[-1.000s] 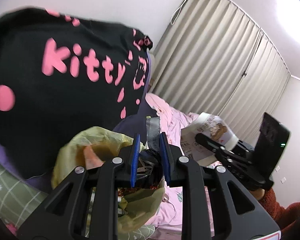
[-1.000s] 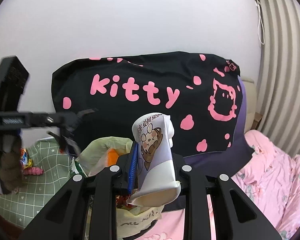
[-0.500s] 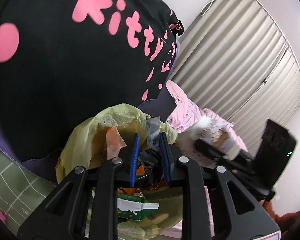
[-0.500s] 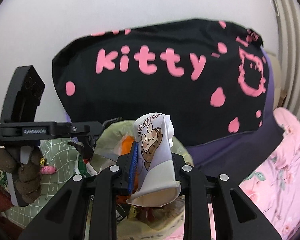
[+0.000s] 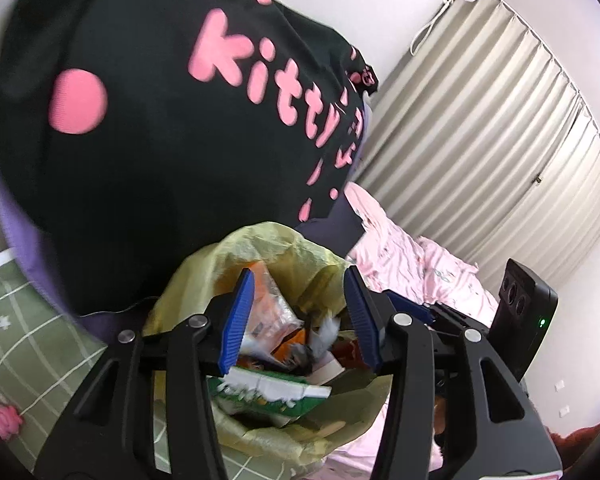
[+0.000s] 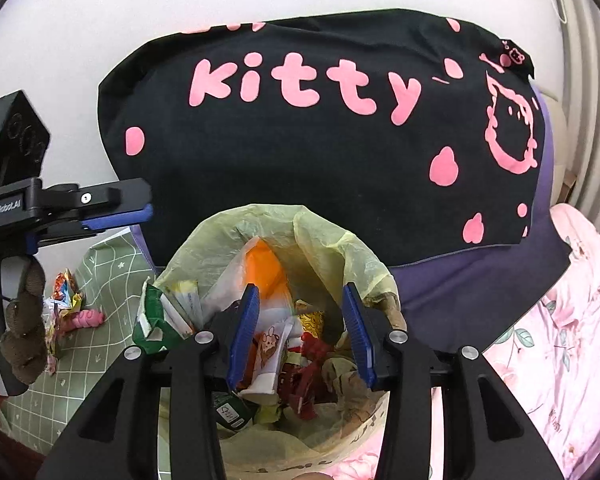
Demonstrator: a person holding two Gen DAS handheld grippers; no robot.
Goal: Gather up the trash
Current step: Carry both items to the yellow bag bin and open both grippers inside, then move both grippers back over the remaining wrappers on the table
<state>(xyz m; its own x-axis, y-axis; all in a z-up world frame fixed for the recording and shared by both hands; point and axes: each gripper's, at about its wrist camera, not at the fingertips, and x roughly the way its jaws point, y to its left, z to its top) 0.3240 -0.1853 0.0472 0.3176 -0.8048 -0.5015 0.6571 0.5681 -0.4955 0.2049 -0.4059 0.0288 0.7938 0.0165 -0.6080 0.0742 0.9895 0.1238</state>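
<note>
A bin lined with a yellow plastic bag [image 6: 332,240] stands on the bed, full of wrappers; it also shows in the left wrist view [image 5: 260,240]. My right gripper [image 6: 300,320] is open and empty right above the bin. A white paper cup with a cartoon bear [image 6: 270,360] lies inside the bin between its blue pads. My left gripper [image 5: 300,312] is open and empty over the same bin, above a green and white wrapper [image 5: 268,392]. In the right wrist view the left gripper [image 6: 112,208] is at the left. Loose candy wrappers [image 6: 62,292] lie on the green cloth.
A big black pillow with pink "kitty" letters [image 6: 320,128] leans on the wall behind the bin. A green checked cloth [image 6: 100,320] lies at the left, pink bedding [image 6: 560,340] at the right. Curtains [image 5: 480,140] hang at the far right.
Both grippers have opened. The right one has let go of the paper cup, which now lies in the bin. The left one has let go of its dark scrap over the bin.
</note>
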